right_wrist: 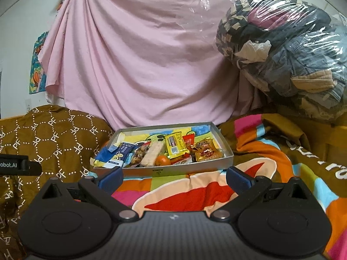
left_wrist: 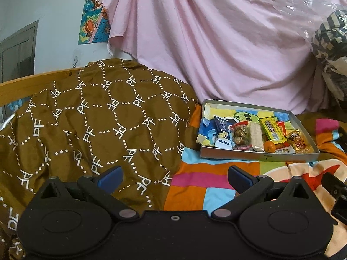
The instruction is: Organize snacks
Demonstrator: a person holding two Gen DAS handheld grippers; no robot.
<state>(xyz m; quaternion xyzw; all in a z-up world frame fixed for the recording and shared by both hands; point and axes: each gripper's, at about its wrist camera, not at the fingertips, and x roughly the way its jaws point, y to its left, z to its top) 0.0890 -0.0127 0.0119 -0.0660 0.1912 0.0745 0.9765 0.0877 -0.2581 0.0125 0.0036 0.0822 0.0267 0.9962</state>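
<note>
Crinkly foil snacks (right_wrist: 173, 147) fill a flat grey tray (right_wrist: 190, 169); both tongs (left_wrist: 175, 177) (right_wrist: 174, 176) spread, empty.

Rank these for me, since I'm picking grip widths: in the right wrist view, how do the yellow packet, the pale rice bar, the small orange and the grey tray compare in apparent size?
Largest to smallest:
1. grey tray
2. pale rice bar and yellow packet: too alike to rank
3. small orange

All sit at similar distance, so nearness hardly skews this.
</note>
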